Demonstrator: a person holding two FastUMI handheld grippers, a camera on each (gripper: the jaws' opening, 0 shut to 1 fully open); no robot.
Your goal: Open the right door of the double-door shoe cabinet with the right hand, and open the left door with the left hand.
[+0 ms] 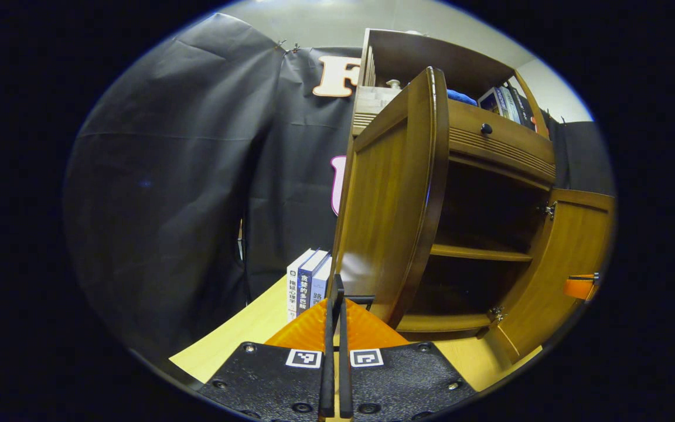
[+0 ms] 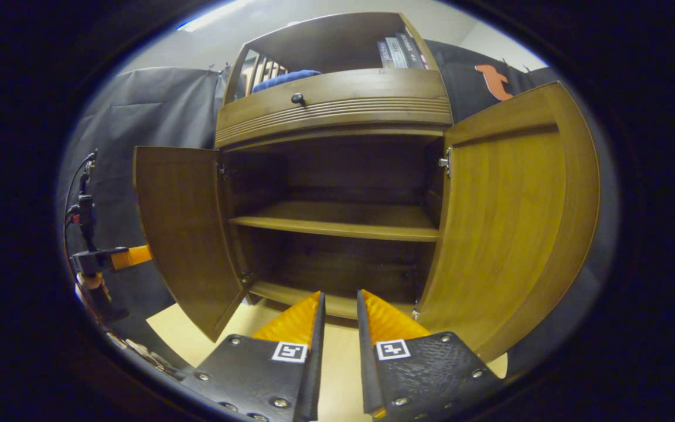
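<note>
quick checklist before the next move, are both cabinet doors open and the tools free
1. Right door swung open: ok.
2. Left door swung open: ok; the left gripper view shows it edge-on.
3. Right tool free of the door: ok, fingers apart, nothing between them.
4. Left tool free of the door: cannot tell; fingers nearly together, close to the door's lower edge.
5. Inner shelf unobstructed: ok, nothing seen on it.
6. Books beside the cabinet clear of the left door's swing: cannot tell.
</note>
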